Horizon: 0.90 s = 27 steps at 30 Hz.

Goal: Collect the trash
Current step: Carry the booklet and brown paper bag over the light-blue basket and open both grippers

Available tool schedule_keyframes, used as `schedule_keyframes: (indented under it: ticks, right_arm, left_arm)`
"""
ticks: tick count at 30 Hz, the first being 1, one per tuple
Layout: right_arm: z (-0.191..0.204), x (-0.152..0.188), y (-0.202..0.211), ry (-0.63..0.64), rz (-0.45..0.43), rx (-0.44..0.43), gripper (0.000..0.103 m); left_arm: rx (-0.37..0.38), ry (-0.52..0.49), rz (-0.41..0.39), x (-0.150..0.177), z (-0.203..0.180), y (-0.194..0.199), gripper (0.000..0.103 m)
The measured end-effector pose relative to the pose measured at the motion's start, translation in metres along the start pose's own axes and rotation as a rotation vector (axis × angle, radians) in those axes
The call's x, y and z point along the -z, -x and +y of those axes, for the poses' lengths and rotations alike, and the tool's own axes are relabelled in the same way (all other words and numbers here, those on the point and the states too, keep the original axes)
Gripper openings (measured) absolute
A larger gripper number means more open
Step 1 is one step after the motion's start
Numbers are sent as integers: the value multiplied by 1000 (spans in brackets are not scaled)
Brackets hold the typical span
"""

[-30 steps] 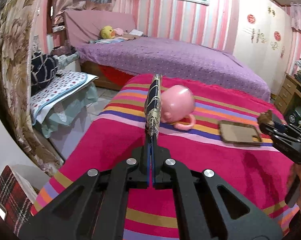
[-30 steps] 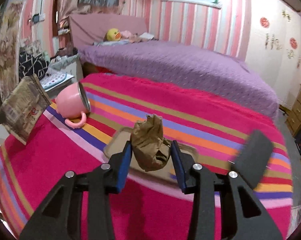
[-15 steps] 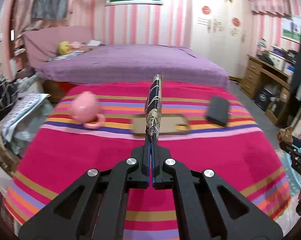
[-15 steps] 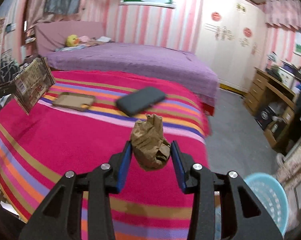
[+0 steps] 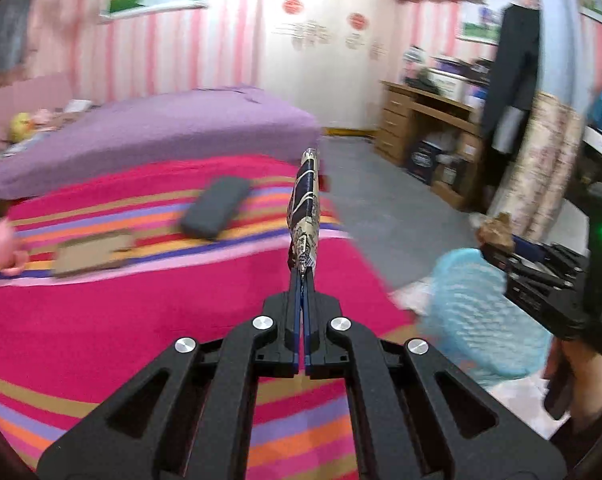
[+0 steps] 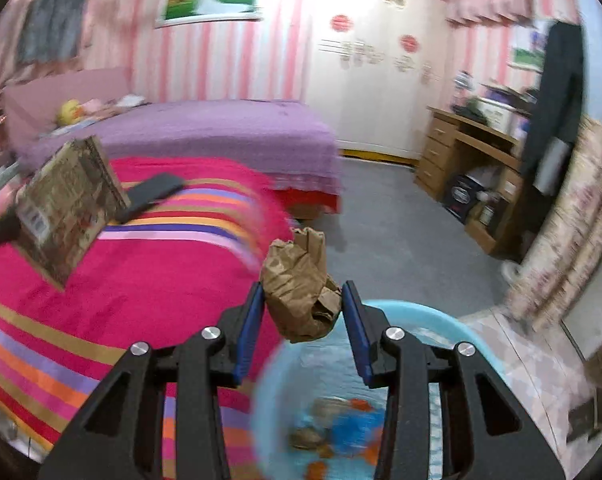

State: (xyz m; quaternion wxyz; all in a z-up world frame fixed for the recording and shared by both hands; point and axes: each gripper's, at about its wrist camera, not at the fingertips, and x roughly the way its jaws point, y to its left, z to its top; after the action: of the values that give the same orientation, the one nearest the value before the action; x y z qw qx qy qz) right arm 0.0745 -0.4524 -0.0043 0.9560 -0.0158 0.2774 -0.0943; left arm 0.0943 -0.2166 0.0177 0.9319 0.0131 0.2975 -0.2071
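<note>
My right gripper (image 6: 303, 300) is shut on a crumpled brown paper bag (image 6: 299, 280) and holds it above the rim of a light blue trash basket (image 6: 441, 324) on the floor, which holds several scraps. My left gripper (image 5: 303, 284) is shut on a flat printed packet (image 5: 305, 208), seen edge-on, above the striped bed. The packet shows flat in the right wrist view (image 6: 69, 208). The basket (image 5: 477, 312) and the right gripper (image 5: 497, 240) with the bag show at the right of the left wrist view.
The striped pink bedspread (image 5: 121, 320) carries a dark case (image 5: 217, 206), a brown tray (image 5: 93, 252) and a pink mug (image 5: 5, 244). A purple bed (image 6: 205, 132) stands behind. A wooden desk (image 6: 473, 160) and curtain (image 6: 561, 240) stand at the right.
Both grippers have swung right, away from the bed's middle toward the floor. The right gripper with the bag now hangs over the blue basket, which has come into the left wrist view.
</note>
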Motion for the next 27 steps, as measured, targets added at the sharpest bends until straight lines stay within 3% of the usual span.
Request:
schedule_keyframes:
  ticks: [7, 11, 12, 14, 15, 16, 20, 22, 24, 25, 26, 27]
  right_arm:
    - [-108, 32, 6, -174, 28, 145, 40]
    - [-138, 44, 6, -224, 42, 172, 40]
    - [-144, 46, 7, -234, 42, 177, 40]
    - [-148, 50, 7, -238, 44, 182, 40]
    - [-150, 52, 6, -237, 45, 182, 40]
    - [-149, 52, 6, -230, 48, 183, 40]
    - [-146, 54, 8, -213, 43, 184, 40]
    - [-140, 52, 8, -203, 35, 174, 40]
    - [-132, 52, 5, -187, 36, 160, 43]
    - [-128, 52, 1, -185, 40, 152, 47]
    - [-124, 52, -4, -193, 45, 142, 73]
    - [-122, 54, -11, -207, 65, 121, 84]
  left_arm:
    - [179, -92, 42, 2, -119, -41, 0]
    - [224, -119, 111, 16, -161, -66, 0]
    - [229, -120, 138, 20, -166, -74, 6]
    - [218, -135, 180, 28, -170, -87, 37]
    - [174, -147, 172, 31, -168, -91, 63]
    - [142, -154, 156, 30, -164, -92, 74]
    - [14, -194, 82, 22, -137, -91, 84]
    - [-34, -195, 43, 17, -120, -84, 93]
    - [-57, -182, 26, 12, -105, -77, 94]
    - [-67, -175, 21, 10, -97, -73, 94]
    - [-80, -165, 15, 9, -88, -68, 94]
    - [-90, -153, 11, 10, -78, -62, 95]
